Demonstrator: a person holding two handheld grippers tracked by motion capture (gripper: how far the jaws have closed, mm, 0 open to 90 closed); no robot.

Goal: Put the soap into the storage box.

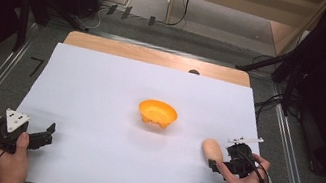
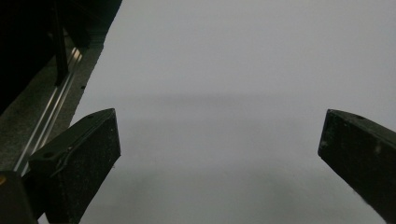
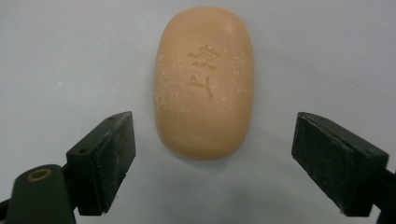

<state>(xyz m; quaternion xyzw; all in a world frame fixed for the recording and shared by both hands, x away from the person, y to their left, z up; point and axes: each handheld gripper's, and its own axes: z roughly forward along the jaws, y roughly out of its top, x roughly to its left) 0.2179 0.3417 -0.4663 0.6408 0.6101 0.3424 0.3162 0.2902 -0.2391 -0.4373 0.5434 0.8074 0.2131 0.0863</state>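
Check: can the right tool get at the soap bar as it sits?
Probably yes: the right tool is open, the soap bar lies just ahead on the white sheet, nothing between.

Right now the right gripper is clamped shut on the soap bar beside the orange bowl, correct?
Not clamped. The right gripper stands open, its jaws clear of the soap bar on both sides, as the right gripper view shows. The orange bowl is indeed nearby.

High view looks down over the white sheet point(image 1: 96, 110) — both gripper views skim it closely.
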